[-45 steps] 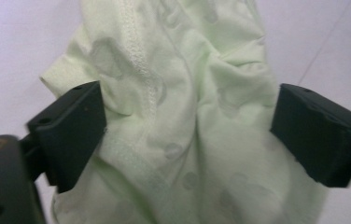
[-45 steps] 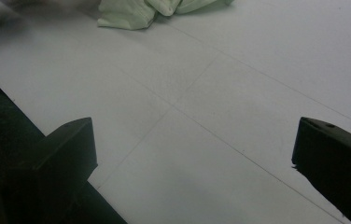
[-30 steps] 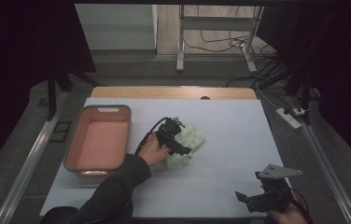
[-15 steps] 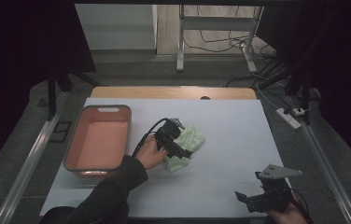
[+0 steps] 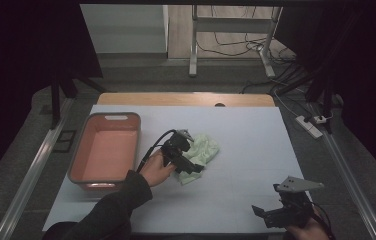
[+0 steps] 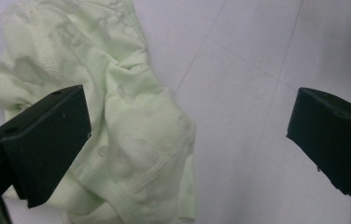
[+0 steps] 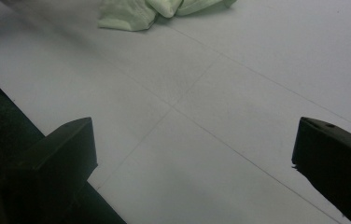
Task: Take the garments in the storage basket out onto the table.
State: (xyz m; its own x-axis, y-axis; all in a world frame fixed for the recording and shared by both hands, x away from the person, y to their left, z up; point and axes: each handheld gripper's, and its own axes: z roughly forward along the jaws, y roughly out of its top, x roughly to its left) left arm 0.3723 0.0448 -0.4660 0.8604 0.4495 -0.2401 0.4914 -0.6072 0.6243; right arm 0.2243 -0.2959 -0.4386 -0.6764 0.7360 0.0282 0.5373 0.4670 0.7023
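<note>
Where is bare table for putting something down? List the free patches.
Free: the broad stretch between the green cloth and the table's right edge, up to the far edge; also the near strip between the cloth and the right tongs. Crowded: between the pink bin and cloth, where the left tongs work.

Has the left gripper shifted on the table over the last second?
Yes, slightly. The left gripper has drifted right, away from the pink bin, over the green cloth.
</note>
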